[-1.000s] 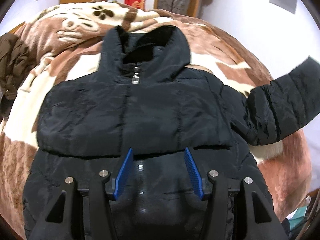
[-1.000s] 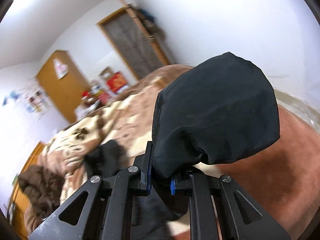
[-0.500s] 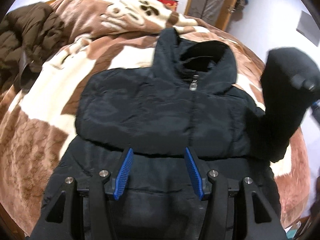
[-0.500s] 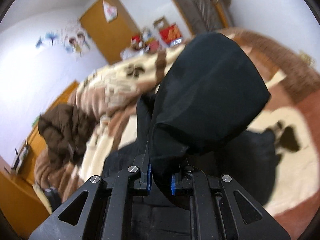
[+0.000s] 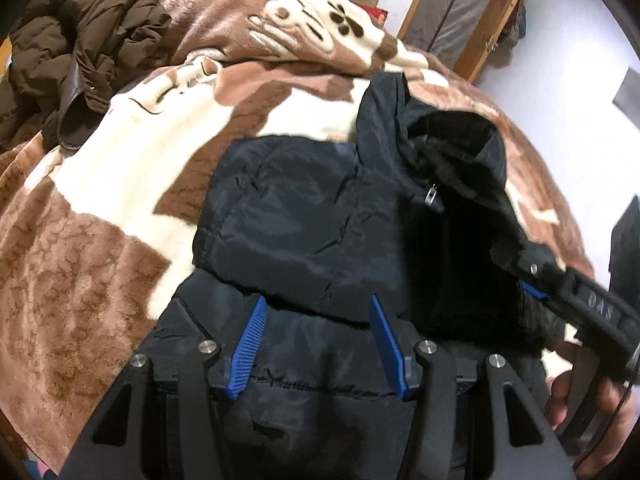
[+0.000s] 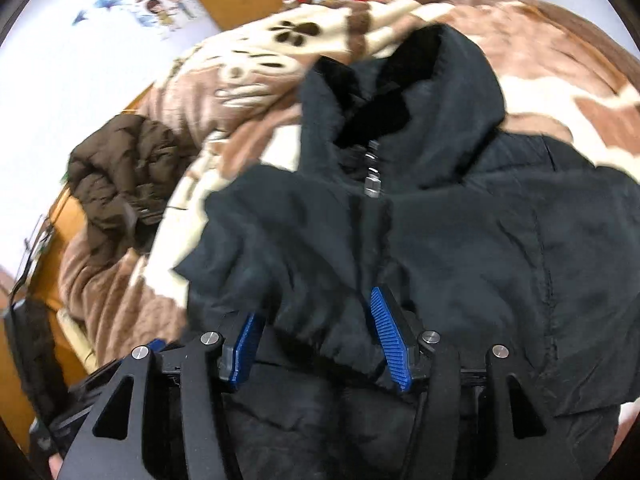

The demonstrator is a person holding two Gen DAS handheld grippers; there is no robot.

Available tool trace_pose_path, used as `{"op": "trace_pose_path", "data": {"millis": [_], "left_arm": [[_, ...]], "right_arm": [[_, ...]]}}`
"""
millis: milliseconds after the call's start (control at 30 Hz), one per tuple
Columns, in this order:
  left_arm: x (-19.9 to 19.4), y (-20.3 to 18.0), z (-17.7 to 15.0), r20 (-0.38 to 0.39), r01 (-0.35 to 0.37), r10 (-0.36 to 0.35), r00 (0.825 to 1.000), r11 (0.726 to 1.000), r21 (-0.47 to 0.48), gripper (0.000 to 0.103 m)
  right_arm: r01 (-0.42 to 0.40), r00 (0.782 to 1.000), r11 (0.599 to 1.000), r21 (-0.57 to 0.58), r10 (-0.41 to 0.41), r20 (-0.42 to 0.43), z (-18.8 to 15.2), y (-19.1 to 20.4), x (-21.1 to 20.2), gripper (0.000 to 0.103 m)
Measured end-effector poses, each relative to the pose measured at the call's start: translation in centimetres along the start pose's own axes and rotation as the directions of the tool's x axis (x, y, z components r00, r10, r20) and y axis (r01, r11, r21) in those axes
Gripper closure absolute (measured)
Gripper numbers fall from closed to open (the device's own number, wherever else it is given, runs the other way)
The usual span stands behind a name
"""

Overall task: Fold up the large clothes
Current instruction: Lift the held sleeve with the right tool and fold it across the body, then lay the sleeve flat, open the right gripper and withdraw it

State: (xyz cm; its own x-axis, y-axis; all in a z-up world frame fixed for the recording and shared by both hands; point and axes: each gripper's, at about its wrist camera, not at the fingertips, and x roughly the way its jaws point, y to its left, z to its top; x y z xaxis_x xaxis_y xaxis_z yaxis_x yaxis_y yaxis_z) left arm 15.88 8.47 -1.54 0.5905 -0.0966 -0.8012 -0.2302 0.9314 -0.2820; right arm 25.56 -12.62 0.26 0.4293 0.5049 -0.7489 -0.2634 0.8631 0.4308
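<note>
A black puffer jacket (image 5: pixel 304 220) lies zipped and face up on the bed, collar (image 6: pixel 412 92) towards the far side. Its right sleeve (image 6: pixel 280 248) is folded across the chest. My right gripper (image 6: pixel 316 348) hovers over it with its jaws opening; the sleeve's cuff (image 6: pixel 328 340) lies loose between the blue pads (image 6: pixel 390 340). The left wrist view shows that gripper (image 5: pixel 560 280) at the right, held by a hand (image 5: pixel 580 396). My left gripper (image 5: pixel 318 344) stands open above the jacket's lower front, nothing pinched.
A brown and cream fleece blanket (image 5: pixel 100 240) covers the bed. A crumpled brown jacket (image 5: pixel 80 48) sits at the far left of it (image 6: pixel 120 168). Beyond are a white wall, wooden doors (image 5: pixel 460 16) and boxes.
My right gripper swung the sleeve in from the right and down onto the chest, then went from shut on the cuff to open. My left gripper slid leftwards over the jacket and rolled.
</note>
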Motion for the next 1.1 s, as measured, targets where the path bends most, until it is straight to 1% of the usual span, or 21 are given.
{"op": "trace_pose_path", "data": {"millis": [67, 133, 233, 300, 367, 433, 500, 533, 567, 600, 633, 667, 733, 800, 900, 967, 1033, 1100], "left_arm": [[-0.7, -0.2, 0.4, 0.016, 0.023, -0.023, 1.000, 1.000, -0.003, 0.047], [-1.2, -0.8, 0.9, 0.033, 0.042, -0.043, 0.999, 0.999, 0.009, 0.047], [-1.3, -2.3, 1.6, 0.039, 0.073, -0.075, 0.996, 0.997, 0.032, 0.047], [-1.1, -3.6, 2.2, 0.041, 0.102, -0.104, 0.994, 0.994, 0.046, 0.047], [-0.8, -4.8, 2.6, 0.042, 0.123, -0.126, 0.991, 0.990, 0.067, 0.047], [0.4, -6.2, 2.8, 0.034, 0.142, -0.146, 0.989, 0.985, 0.101, 0.047], [1.9, -7.3, 2.9, 0.018, 0.146, -0.149, 0.989, 0.982, 0.117, 0.047], [2.7, -7.8, 2.9, 0.008, 0.167, -0.169, 0.986, 0.978, 0.125, 0.047], [3.4, -8.3, 2.8, 0.000, 0.184, -0.186, 0.983, 0.974, 0.134, 0.047], [4.3, -8.9, 2.6, -0.005, 0.196, -0.198, 0.980, 0.969, 0.153, 0.047], [5.1, -9.3, 2.4, -0.004, 0.187, -0.189, 0.982, 0.966, 0.177, 0.047], [6.2, -9.6, 2.3, -0.004, 0.152, -0.155, 0.988, 0.968, 0.200, 0.047], [8.4, -9.6, 2.0, -0.014, 0.089, -0.089, 0.996, 0.970, 0.225, 0.047], [10.3, -8.9, 1.8, -0.014, 0.031, -0.029, 0.999, 0.973, 0.228, 0.047], [11.9, -8.3, 1.6, -0.008, 0.015, -0.014, 1.000, 0.969, 0.246, 0.045], [12.4, -8.4, 1.5, -0.011, 0.008, -0.005, 1.000, 0.966, 0.258, 0.045], [12.1, -8.6, 1.6, -0.023, 0.000, 0.006, 1.000, 0.965, 0.262, 0.046], [10.9, -8.3, 2.1, -0.040, 0.012, -0.003, 0.999, 0.972, 0.233, 0.047]], "right_arm": [[-0.020, 0.999, 1.000, -0.005, 0.020, 0.030, 0.1, -0.1, -1.8, 0.049], [-0.039, 0.996, 0.999, 0.002, 0.038, 0.086, 0.3, -0.7, -4.0, 0.049], [-0.018, 0.989, 1.000, 0.019, 0.015, 0.149, -0.1, -3.3, -7.6, 0.049], [0.006, 0.983, 0.999, 0.033, -0.012, 0.183, -0.3, -4.5, -9.1, 0.049], [0.047, 0.973, 0.997, 0.058, -0.059, 0.223, -0.5, -6.8, -10.8, 0.049], [0.134, 0.961, 0.986, 0.095, -0.153, 0.230, -0.9, -9.7, -11.7, 0.049], [0.213, 0.949, 0.967, 0.139, -0.238, 0.205, -1.4, -12.4, -11.5, 0.049], [0.260, 0.940, 0.950, 0.174, -0.290, 0.181, -1.8, -14.3, -11.1, 0.049], [0.272, 0.937, 0.943, 0.193, -0.305, 0.172, -2.1, -15.5, -10.8, 0.049], [0.282, 0.935, 0.938, 0.204, -0.316, 0.162, -2.2, -16.3, -10.4, 0.056], [0.310, 0.931, 0.929, 0.202, -0.340, 0.132, -2.4, -16.9, -9.2, 0.063], [0.330, 0.930, 0.925, 0.191, -0.353, 0.106, -2.4, -17.2, -8.2, 0.070], [0.336, 0.934, 0.929, 0.158, -0.350, 0.074, -2.6, -17.4, -6.0, 0.070], [0.344, 0.935, 0.930, 0.130, -0.352, 0.038, -2.8, -17.5, -3.7, 0.071], [0.377, 0.925, 0.923, 0.079, -0.379, 0.012, -2.9, -17.5, -1.7, 0.071], [0.375, 0.927, 0.925, 0.065, -0.376, -0.004, -2.8, -17.8, -1.4, 0.071], [0.370, 0.929, 0.925, 0.080, -0.369, -0.025, -2.3, -17.8, -2.3, 0.071], [0.385, 0.922, 0.919, 0.082, -0.387, 0.006, -1.7, -17.2, -4.1, 0.071]]}}
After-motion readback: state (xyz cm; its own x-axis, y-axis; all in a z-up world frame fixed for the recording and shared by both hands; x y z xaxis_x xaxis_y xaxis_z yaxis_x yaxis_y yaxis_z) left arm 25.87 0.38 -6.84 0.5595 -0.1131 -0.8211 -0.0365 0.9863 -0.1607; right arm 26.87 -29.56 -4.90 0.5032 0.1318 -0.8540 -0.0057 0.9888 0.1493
